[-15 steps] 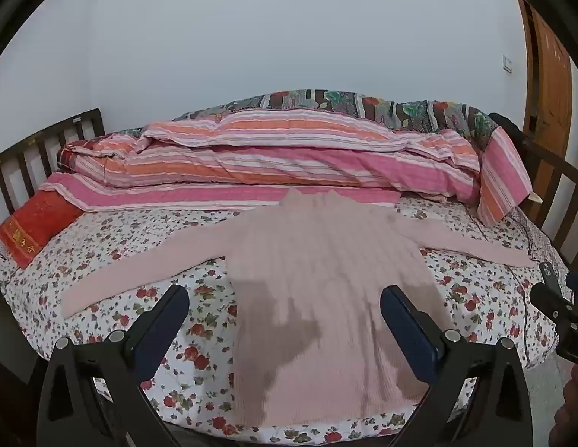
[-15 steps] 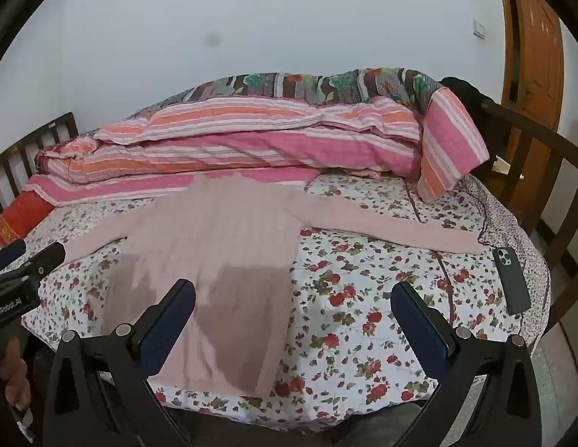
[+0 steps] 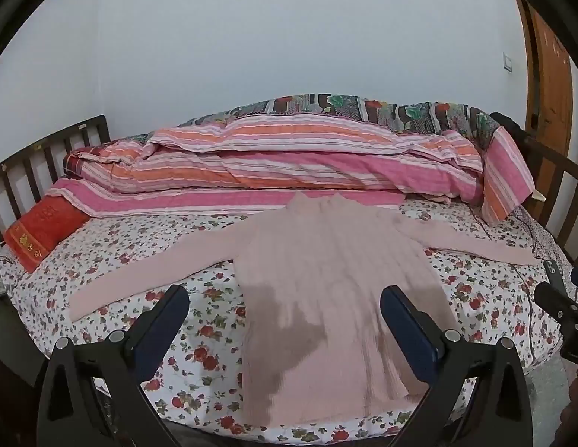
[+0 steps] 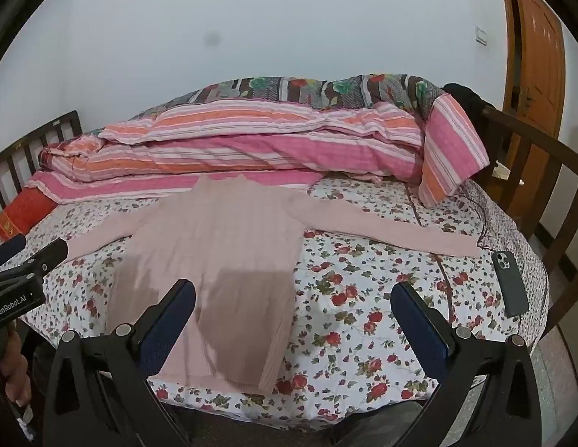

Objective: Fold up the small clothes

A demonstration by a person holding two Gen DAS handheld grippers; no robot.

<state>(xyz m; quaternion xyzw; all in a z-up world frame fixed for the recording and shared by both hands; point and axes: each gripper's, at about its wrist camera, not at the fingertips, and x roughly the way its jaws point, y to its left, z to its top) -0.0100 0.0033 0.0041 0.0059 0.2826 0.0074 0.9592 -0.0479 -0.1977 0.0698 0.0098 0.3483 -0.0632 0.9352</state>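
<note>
Pink ribbed knit sweater [image 3: 337, 283] lies flat, sleeves spread on floral bedsheet [image 4: 363, 298], ready for folding; my left claw [image 3: 285, 320] and right claw [image 4: 292, 320] hover gaping, empty.

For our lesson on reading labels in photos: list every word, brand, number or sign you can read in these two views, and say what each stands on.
"GenRobot.AI": white print on the black body of the left gripper, right wrist view.
Gold marks on the red cushion: too blurred to read.
Small tag on the dark headboard: too small to read.
Phone: no readable text.
Pink sweater: no text.
</note>
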